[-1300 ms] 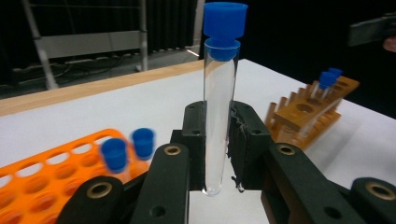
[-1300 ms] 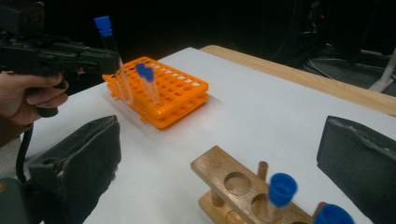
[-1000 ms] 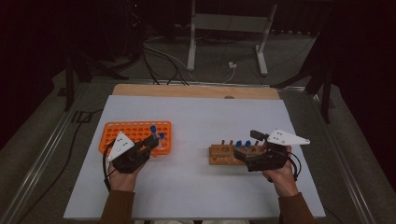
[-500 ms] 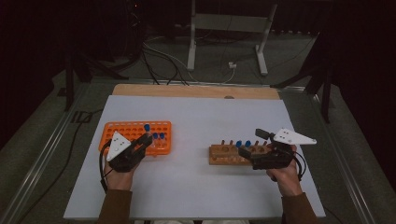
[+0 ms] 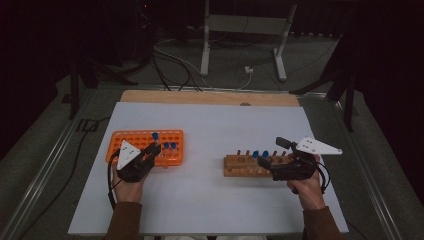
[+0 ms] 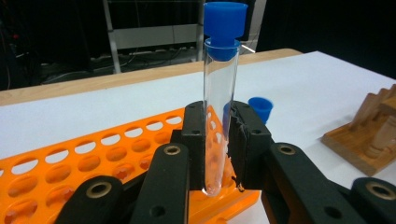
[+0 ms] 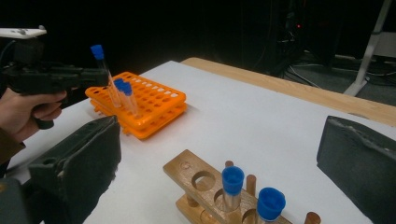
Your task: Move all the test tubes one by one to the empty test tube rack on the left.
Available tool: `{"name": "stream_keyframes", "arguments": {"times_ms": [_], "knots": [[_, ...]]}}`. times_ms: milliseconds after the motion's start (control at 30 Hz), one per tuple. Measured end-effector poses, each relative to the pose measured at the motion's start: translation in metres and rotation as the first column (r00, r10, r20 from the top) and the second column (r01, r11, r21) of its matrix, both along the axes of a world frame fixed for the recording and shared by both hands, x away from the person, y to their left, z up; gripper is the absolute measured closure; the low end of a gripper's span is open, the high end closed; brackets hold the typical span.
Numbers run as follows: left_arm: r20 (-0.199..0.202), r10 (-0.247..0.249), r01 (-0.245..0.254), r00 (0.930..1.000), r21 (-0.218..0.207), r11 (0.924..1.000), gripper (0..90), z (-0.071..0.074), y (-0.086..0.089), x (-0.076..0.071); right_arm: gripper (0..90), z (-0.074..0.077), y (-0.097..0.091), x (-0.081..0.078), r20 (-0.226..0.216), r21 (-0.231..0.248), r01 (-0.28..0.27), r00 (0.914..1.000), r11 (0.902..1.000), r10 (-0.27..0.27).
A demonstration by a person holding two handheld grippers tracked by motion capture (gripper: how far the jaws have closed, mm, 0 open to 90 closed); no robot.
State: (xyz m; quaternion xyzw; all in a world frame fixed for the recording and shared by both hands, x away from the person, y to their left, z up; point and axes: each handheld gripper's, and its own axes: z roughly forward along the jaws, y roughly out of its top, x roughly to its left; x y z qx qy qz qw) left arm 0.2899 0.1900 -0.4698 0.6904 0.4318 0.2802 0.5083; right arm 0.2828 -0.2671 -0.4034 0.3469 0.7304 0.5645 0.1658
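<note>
- Nearest the person, the left gripper (image 6: 217, 154) pinches a clear test tube (image 6: 218, 126) low on its glass. The tube stands upright between the black pads, and its blue cap (image 6: 225, 27) rises well above them.
- The tube's rounded foot hangs just over the near edge of the orange rack (image 6: 93, 158), above its rows of holes.
- From the high view, the left gripper (image 5: 150, 152) sits at the rack's front right part, with two more blue-capped tubes (image 5: 170, 146) standing in the rack just beside it.
- On the person's right, the right gripper (image 5: 272, 155) has its jaws spread wide with nothing between them.
- Just ahead of it lies the wooden rack (image 7: 219, 191), carrying two blue-capped tubes (image 7: 232, 179).
- Both racks rest well apart on the white worktop (image 5: 210, 120).
- Farther off, a bare wooden strip (image 5: 210, 97) borders the worktop's far edge.
</note>
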Motion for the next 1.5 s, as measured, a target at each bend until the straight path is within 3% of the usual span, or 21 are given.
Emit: {"name": "stream_keyframes", "arguments": {"times_ms": [333, 767, 1500], "knots": [[-0.018, 0.03, -0.03, 0.9994, 0.016, 0.9994, 78.4, -0.013, -0.003, 0.008, 0.0, 0.0, 0.0, 0.0, -0.004, 0.002, -0.001, 1.0, 1.0, 0.001], [-0.049, 0.032, -0.031, 0.9983, 0.029, 0.9991, 78.4, -0.022, -0.005, 0.012, 0.0, -0.001, -0.001, 0.0, -0.007, 0.004, -0.006, 1.0, 1.0, 0.006], [-0.128, 0.025, -0.01, 0.9915, 0.118, 0.9929, 78.8, -0.031, -0.01, 0.013, 0.0, -0.005, -0.002, 0.001, -0.022, 0.001, -0.014, 0.9997, 0.9999, 0.014]]}}
